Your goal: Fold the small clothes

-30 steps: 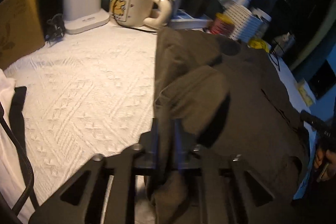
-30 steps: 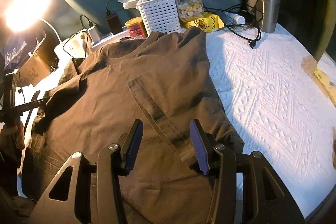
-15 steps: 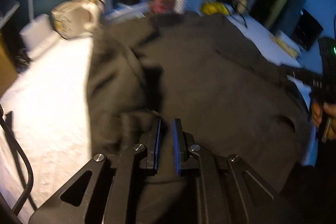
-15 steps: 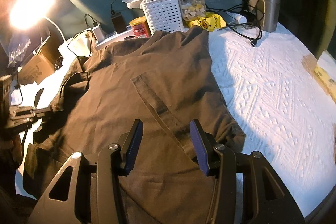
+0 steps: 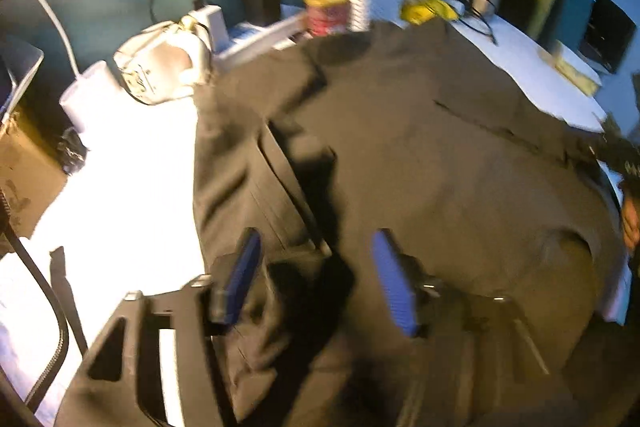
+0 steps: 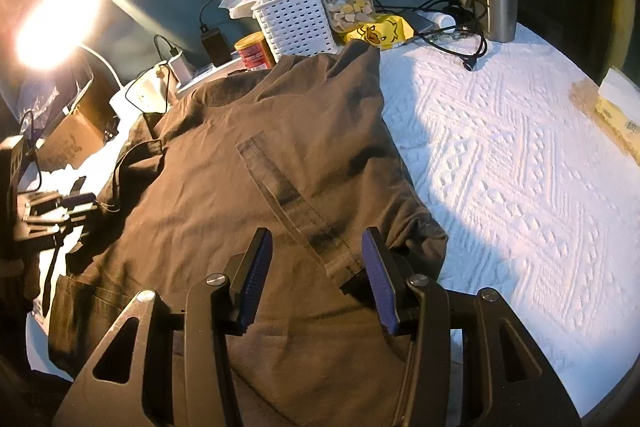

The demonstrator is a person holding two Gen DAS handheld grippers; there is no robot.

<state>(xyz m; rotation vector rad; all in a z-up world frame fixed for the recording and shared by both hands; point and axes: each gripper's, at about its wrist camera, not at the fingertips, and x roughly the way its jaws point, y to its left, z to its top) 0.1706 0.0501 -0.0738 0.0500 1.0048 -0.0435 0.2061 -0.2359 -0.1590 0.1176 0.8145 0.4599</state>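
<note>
Brown shirt [image 6: 224, 195] lies spread, sleeves folded inward.

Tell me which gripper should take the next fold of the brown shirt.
Probably right: the right gripper is open, poised over the shirt's folded edge. The left gripper, fingers just opened, holds nothing.

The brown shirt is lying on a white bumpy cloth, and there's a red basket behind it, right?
Not quite: the basket is white, not red, as the right wrist view shows. The brown shirt does lie on the white bumpy cloth, with the basket behind it.
</note>
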